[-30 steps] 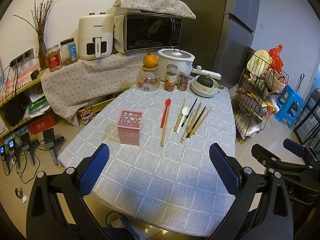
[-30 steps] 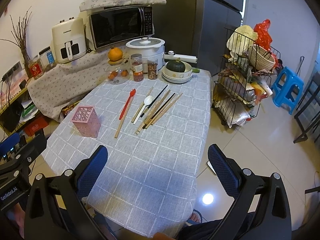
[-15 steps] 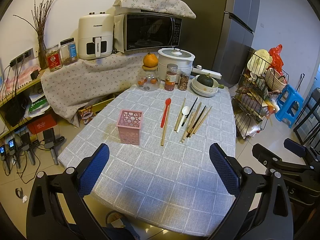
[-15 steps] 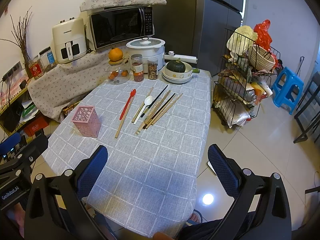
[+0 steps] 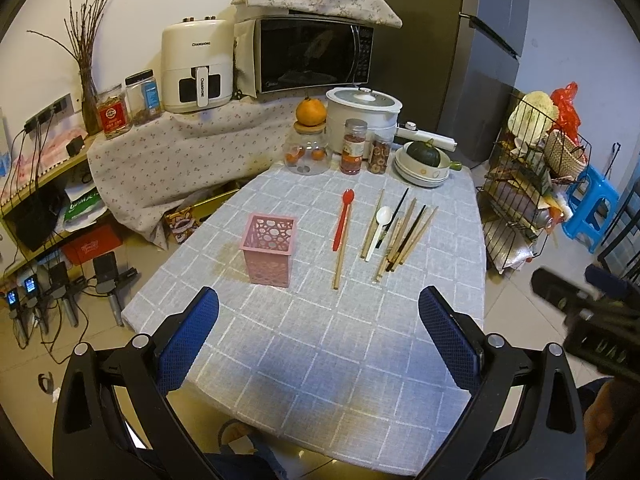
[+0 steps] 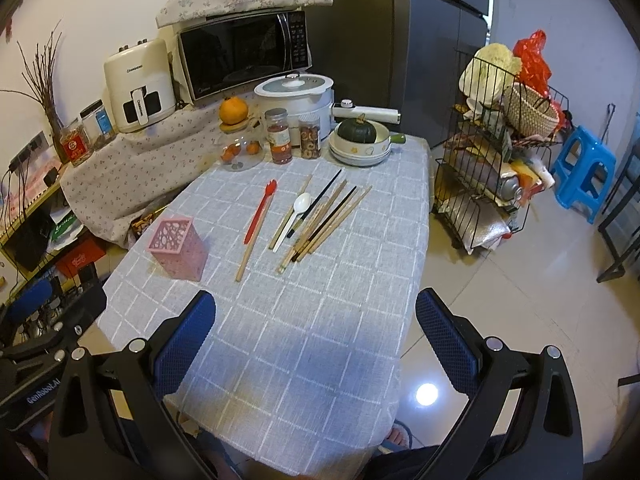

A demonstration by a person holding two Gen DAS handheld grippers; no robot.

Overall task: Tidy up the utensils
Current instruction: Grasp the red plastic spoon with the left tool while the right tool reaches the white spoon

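- Hovering over the near end of the tabletop (image 5: 304,364), the left hand-held gripper (image 5: 318,322) has its blue-padded fingers spread wide apart with nothing between them.
- The right hand-held gripper (image 6: 316,320) hangs above the near right part of the same tabletop, its fingers likewise wide apart and holding nothing.
- A pink perforated utensil holder (image 5: 269,249) stands upright on the grey checked cloth, left of the utensils and apart from them; no utensil shows in it.
- A red spoon (image 5: 343,219) lies flat to the right of the holder, bowl end pointing to the far side, with one wooden chopstick (image 5: 341,262) just beside its handle and reaching nearer.
- Further right lies a loose bunch: a white spoon (image 5: 379,227), several wooden chopsticks (image 5: 404,236) and dark chopsticks (image 5: 394,213), overlapping one another and fanned out toward the far side.
- At the far end of the tabletop stand a glass jar (image 5: 307,154) with an orange (image 5: 311,111) on its lid, two spice jars (image 5: 353,146), a white rice cooker (image 5: 363,108) and stacked bowls holding a green squash (image 5: 423,153).
- In the left wrist view the right hand-held gripper shows blurred at the right edge, off the tabletop.
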